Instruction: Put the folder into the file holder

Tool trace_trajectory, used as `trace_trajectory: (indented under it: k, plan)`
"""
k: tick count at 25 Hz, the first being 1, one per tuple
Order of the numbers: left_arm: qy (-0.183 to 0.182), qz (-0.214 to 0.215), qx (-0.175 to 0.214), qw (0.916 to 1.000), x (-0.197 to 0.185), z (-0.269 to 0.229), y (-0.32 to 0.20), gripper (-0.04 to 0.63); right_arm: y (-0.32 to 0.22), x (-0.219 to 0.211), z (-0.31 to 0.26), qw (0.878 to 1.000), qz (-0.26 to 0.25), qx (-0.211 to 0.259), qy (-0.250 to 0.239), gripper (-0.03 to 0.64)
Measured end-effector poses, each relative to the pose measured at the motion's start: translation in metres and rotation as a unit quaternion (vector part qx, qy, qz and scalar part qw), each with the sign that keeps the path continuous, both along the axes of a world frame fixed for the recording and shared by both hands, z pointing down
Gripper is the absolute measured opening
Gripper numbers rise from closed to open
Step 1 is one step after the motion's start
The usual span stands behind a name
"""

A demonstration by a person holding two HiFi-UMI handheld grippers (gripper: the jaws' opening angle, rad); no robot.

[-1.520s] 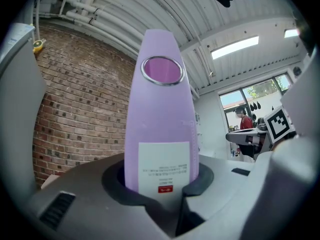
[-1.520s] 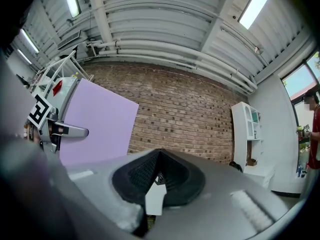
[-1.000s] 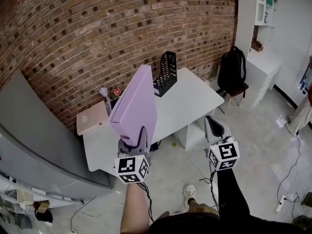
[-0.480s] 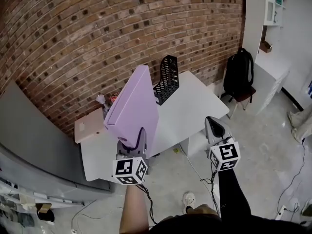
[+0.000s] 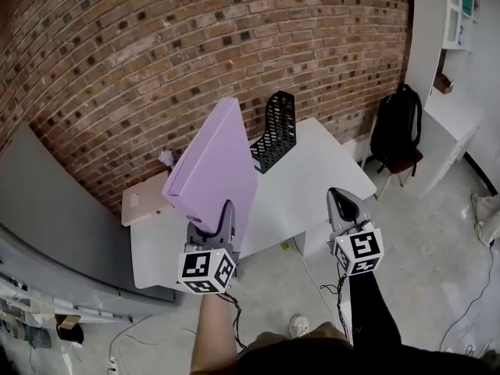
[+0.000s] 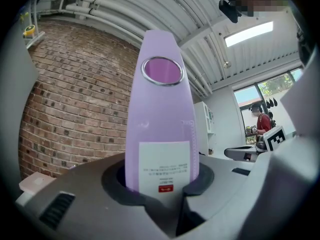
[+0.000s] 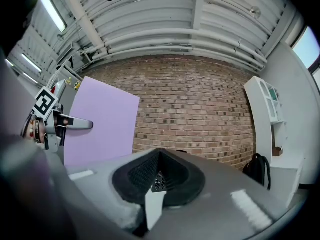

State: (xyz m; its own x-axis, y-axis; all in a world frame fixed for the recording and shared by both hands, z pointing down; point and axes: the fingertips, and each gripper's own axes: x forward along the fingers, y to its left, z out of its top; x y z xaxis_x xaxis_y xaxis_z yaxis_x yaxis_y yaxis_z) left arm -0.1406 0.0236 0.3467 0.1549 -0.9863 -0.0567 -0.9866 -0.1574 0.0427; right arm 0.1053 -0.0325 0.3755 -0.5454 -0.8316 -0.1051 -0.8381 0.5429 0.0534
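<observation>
A lilac folder [image 5: 212, 169] stands upright in the air, its lower edge clamped in my left gripper [image 5: 225, 213], which is shut on it. In the left gripper view the folder's spine [image 6: 160, 129] with its white label rises from between the jaws of the left gripper [image 6: 160, 186]. The black mesh file holder [image 5: 275, 131] stands on the white table [image 5: 312, 178] near the brick wall, just right of the folder's top. My right gripper [image 5: 342, 203] hovers over the table's front edge, shut and empty. From the right gripper [image 7: 157, 184] view, the folder [image 7: 100, 129] and left gripper [image 7: 52, 121] show at left.
A brick wall [image 5: 156, 53] backs the table. A beige board [image 5: 141, 201] lies at the table's left end. A black backpack [image 5: 397, 131] rests on a chair to the right, by a white shelf unit [image 5: 441, 61]. A grey panel [image 5: 47, 209] leans at left. Cables lie on the floor.
The table, file holder and backpack have slid rightwards and a little lower in the head view. Both grippers hold about the same places, the folder still clamped upright.
</observation>
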Motion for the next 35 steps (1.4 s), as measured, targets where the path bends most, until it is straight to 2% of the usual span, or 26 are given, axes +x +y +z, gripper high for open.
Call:
trace_trajectory:
  k: [11, 17, 24, 35]
  plan:
    - [-0.011, -0.012, -0.004, 0.9999, -0.005, -0.001, -0.012, 0.145, -0.017, 0.001, -0.001, 1.0, -0.001, -0.002, -0.006, 0.0]
    - [-0.021, -0.005, -0.007, 0.9997, -0.016, 0.005, -0.031, 0.144, -0.033, -0.015, 0.005, 1.0, -0.006, -0.005, -0.002, 0.0]
    - [-0.021, 0.017, 0.005, 0.9996, -0.024, 0.004, -0.087, 0.143, -0.084, -0.024, 0.001, 1.0, 0.001, 0.004, 0.0, 0.0]
    - [-0.035, 0.075, 0.009, 0.9965, -0.038, 0.002, -0.22, 0.143, -0.194, -0.045, -0.011, 0.999, 0.035, 0.008, -0.011, 0.0]
